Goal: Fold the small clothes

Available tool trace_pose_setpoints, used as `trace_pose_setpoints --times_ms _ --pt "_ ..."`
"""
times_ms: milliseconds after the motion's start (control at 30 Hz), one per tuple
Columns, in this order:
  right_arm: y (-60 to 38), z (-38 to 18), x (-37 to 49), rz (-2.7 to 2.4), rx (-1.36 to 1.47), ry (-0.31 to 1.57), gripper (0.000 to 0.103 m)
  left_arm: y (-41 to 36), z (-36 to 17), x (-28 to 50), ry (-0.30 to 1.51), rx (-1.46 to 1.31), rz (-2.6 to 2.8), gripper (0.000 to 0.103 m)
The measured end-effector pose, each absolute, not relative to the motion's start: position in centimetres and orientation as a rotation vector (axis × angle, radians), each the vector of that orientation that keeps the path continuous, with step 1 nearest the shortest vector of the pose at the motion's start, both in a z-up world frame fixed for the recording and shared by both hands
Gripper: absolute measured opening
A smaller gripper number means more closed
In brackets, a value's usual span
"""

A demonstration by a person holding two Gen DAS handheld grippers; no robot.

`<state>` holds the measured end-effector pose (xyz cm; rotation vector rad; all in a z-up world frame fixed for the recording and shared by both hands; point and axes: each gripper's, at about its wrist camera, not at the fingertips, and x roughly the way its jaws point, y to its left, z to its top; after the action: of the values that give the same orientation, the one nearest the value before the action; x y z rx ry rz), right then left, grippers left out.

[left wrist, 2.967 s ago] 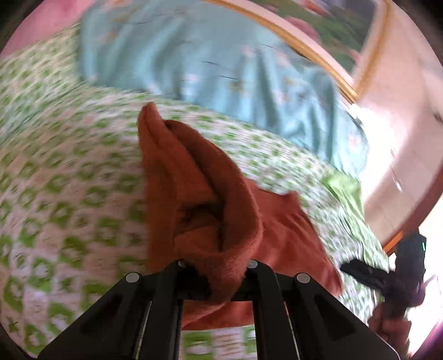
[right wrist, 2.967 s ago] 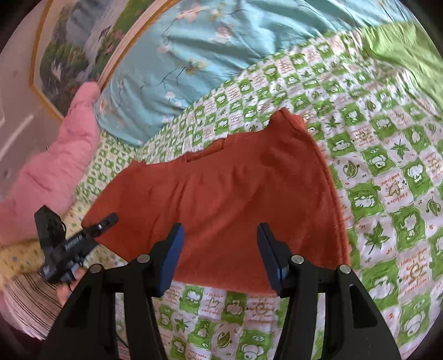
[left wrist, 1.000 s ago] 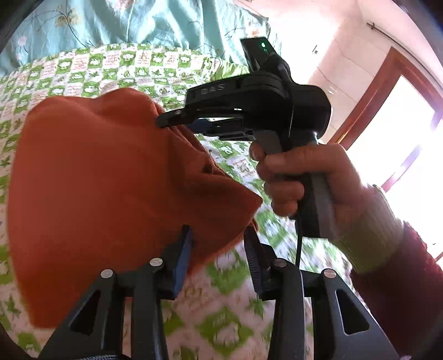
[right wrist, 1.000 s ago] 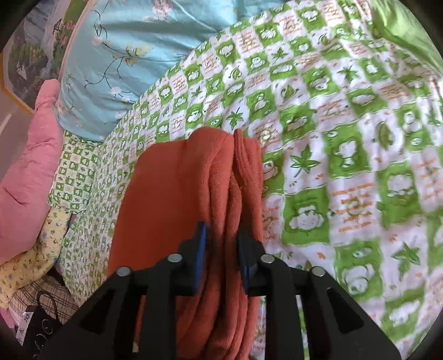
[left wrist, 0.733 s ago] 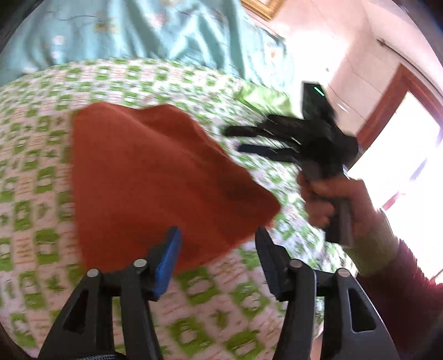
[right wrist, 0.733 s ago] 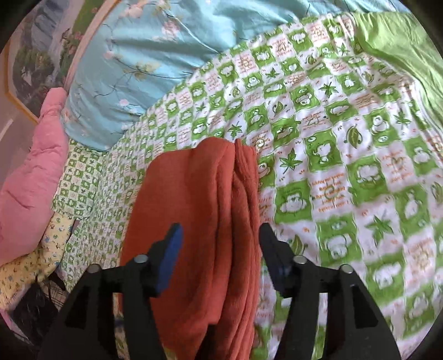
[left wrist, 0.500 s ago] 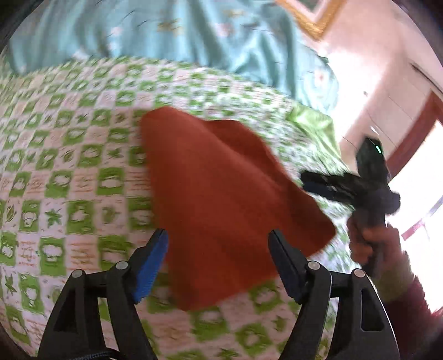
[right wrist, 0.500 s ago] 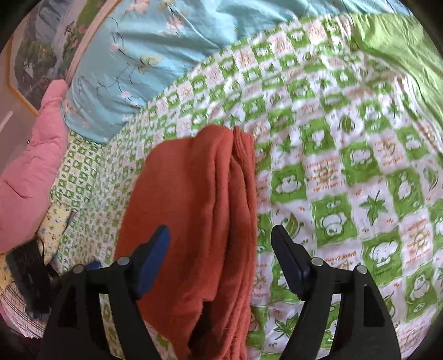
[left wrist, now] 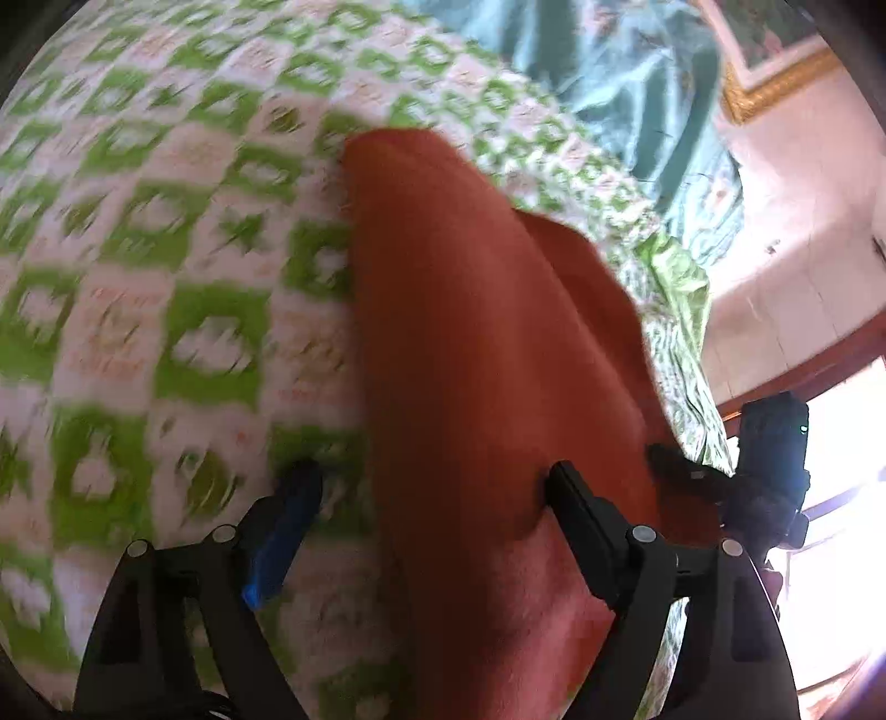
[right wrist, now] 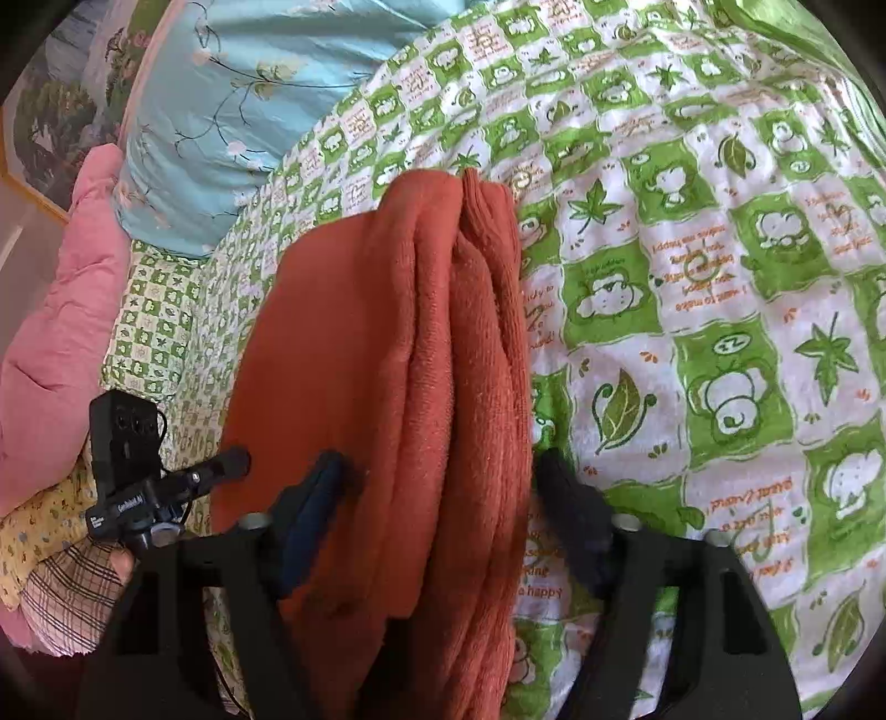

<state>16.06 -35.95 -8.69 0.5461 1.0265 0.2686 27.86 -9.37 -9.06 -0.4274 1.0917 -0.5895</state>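
A rust-orange garment (right wrist: 387, 354) lies folded in layers on the green-and-white patterned bedspread (right wrist: 692, 288). It also shows in the left wrist view (left wrist: 487, 354), which is blurred. My left gripper (left wrist: 432, 498) is open, its fingers spread on either side of the garment's near end. My right gripper (right wrist: 443, 482) is open too, fingers on either side of the folded edge. Each gripper shows in the other's view: the right (left wrist: 764, 471), the left (right wrist: 149, 487).
A light-blue flowered quilt (right wrist: 249, 94) lies at the head of the bed. A pink padded cover (right wrist: 50, 332) and a yellow cloth (right wrist: 33, 531) are at the left. A framed picture (left wrist: 764, 50) hangs on the wall. A bright window (left wrist: 830, 509) is at the right.
Both grippers let go of the garment and opened wide. The garment now lies folded on the bed. The left gripper swung in closer over the garment's near end.
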Motion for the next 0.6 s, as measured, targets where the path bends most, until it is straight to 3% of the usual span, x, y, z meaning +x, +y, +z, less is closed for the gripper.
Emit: trace_pose_setpoints --times_ms 33,133,400,600 --pt "-35.9 -9.0 16.2 0.285 0.575 1.039 0.034 -10.0 -9.0 28.1 1.075 -0.404 -0.616 0.041" --pt "-35.1 -9.1 16.2 0.296 0.586 1.035 0.024 -10.8 -8.9 28.3 1.079 -0.392 -0.637 0.025" --pt "-29.4 -6.3 14.3 0.466 0.556 0.958 0.022 -3.3 -3.6 20.4 0.924 -0.431 -0.575 0.023" --pt "-24.3 -10.0 15.4 0.505 0.498 1.068 0.024 0.8 -8.1 18.6 1.023 -0.43 -0.519 0.028"
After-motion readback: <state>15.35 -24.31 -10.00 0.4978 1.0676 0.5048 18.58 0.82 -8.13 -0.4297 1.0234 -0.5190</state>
